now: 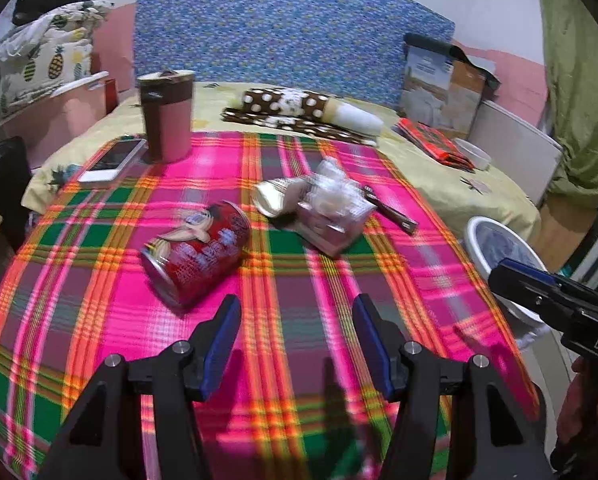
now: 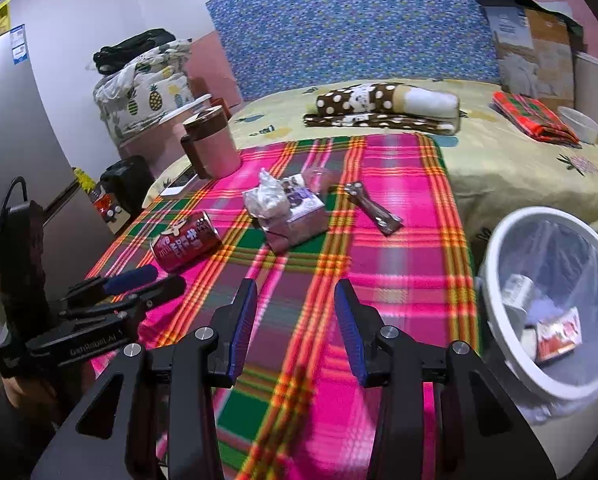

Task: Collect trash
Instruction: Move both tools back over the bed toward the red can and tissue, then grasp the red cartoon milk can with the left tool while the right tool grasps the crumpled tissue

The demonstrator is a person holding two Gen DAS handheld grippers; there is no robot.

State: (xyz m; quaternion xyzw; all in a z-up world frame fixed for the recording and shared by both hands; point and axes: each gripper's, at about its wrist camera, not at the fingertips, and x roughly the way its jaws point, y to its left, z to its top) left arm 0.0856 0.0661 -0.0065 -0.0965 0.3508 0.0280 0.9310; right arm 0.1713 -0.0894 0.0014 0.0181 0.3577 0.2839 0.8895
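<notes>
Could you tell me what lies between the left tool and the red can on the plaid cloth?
Nothing: only bare plaid cloth separates the left tool from the red can, seen in the left wrist view.

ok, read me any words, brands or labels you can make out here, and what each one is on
"DAS", cut off: right hand-held gripper body.
"DanRobot.AI", faint, uncertain: left hand-held gripper body.
Red can: white lettering, unreadable.
Blue sticker on fridge: too small.
Box by headboard: print blurred.

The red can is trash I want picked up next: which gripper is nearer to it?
Left. The left gripper hangs open just short of the red can; the right gripper hangs farther right, by the white bin.
</notes>
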